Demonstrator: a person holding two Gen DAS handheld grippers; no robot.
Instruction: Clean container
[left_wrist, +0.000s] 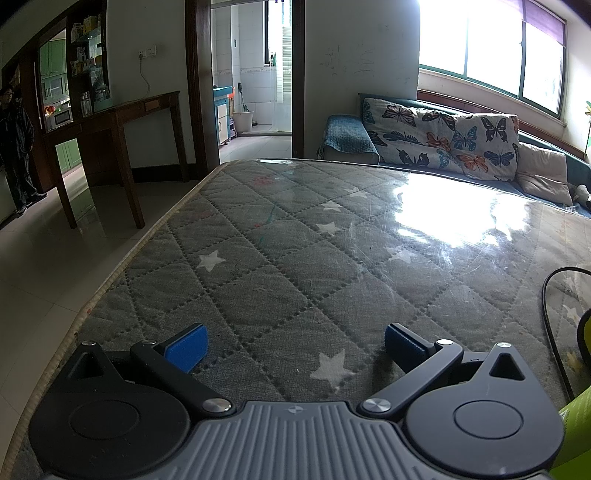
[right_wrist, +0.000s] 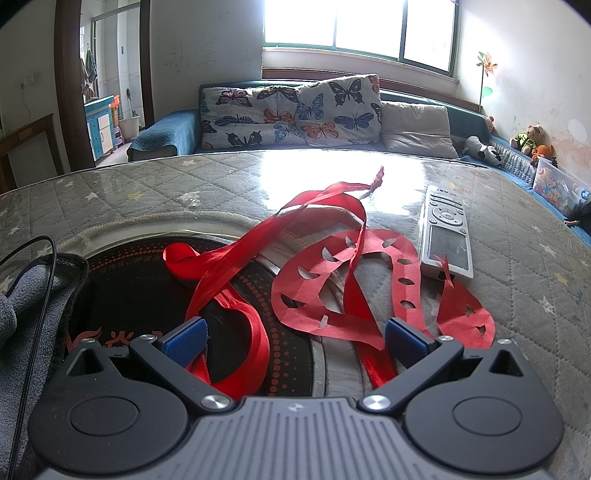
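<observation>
Bare quilted worktop (left_wrist: 280, 258) lies open ahead on the left, while red ribbon (right_wrist: 236, 258), paper cutout (right_wrist: 369, 295) and a remote (right_wrist: 447, 236) crowd the right.

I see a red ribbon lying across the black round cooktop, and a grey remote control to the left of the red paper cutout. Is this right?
Not quite. In the right wrist view the grey remote control lies to the right of the red paper cutout, not to the left. The rest holds: the red ribbon lies across the black round cooktop.
</observation>
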